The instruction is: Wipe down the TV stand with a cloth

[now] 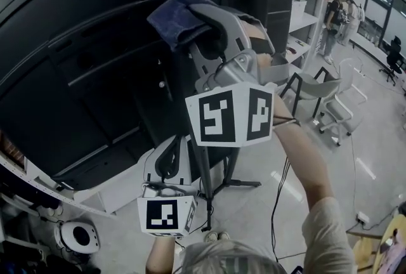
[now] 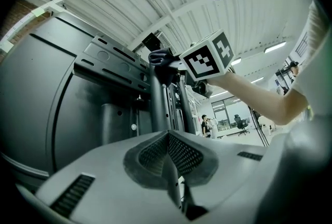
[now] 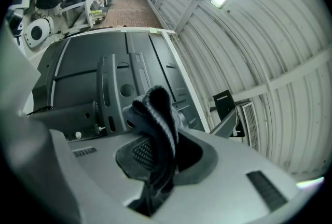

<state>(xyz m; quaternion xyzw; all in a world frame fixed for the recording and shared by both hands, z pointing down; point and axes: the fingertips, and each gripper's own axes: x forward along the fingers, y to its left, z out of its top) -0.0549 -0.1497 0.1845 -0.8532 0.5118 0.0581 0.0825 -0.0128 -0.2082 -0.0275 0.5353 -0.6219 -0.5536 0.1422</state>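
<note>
Shelving and grey floor surround the tall black metal TV stand (image 1: pixel 95 57). Held low and pointing upward, the left gripper (image 1: pixel 170 152) has its jaws pressed together, empty. On an outstretched, raised arm, the right gripper (image 1: pixel 212 28) pinches a dark blue folded cloth (image 1: pixel 174 16) high beside the stand's pole.

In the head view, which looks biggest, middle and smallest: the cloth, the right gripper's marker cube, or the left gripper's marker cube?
1. Biggest: right gripper's marker cube, but it is close to the camera, which enlarges it.
2. Middle: cloth, only a little smaller.
3. Smallest: left gripper's marker cube.
</note>
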